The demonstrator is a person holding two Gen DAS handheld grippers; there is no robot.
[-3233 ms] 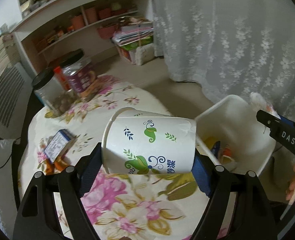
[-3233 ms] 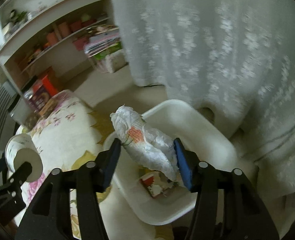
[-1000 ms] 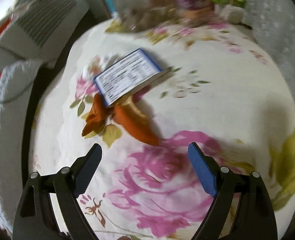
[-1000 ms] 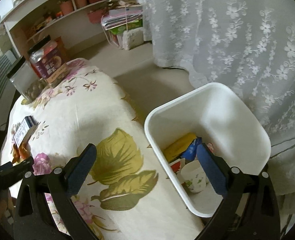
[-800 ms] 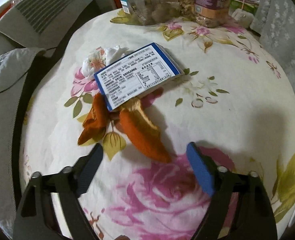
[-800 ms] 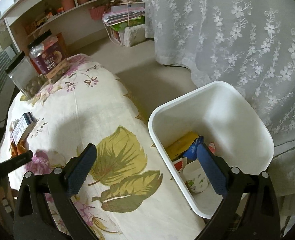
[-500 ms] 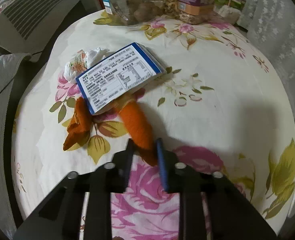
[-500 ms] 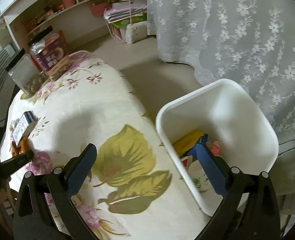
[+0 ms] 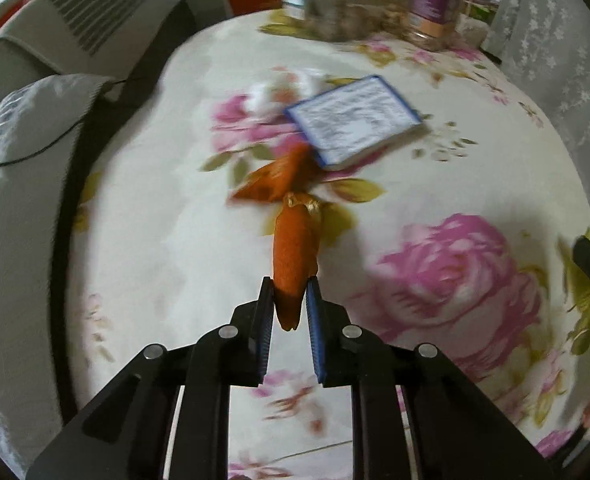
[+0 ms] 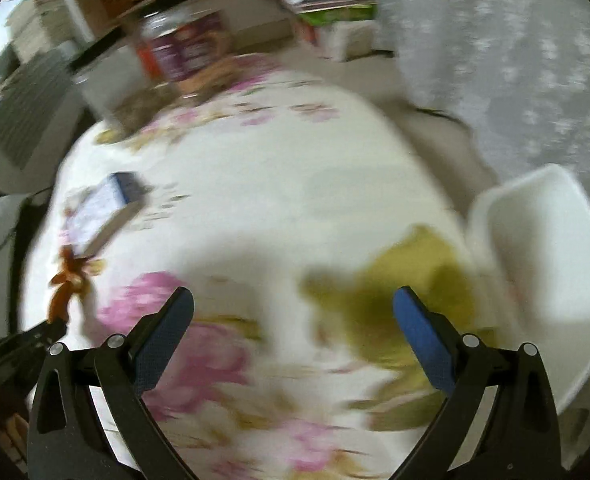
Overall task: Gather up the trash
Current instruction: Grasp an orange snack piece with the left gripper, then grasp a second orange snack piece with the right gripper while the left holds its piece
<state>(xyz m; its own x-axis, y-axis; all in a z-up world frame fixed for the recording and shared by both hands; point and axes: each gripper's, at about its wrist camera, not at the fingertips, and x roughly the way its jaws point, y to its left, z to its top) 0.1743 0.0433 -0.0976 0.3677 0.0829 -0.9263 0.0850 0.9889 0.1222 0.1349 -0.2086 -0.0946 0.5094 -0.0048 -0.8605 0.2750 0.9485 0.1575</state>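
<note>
My left gripper is clamped on one end of an orange peel, just above the floral table. It looks light, soft and floppy, so I'd pinch a thick end, not squeeze hard. My right gripper hangs wide apart, holding nothing. Only the right view shows the white bin; the left shows another peel by the box.

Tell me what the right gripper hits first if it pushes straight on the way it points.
Most likely the flowered tablecloth: the open right gripper aims down at a bare patch of it, with nothing between the fingers. Blur leaves depth unclear.
</note>
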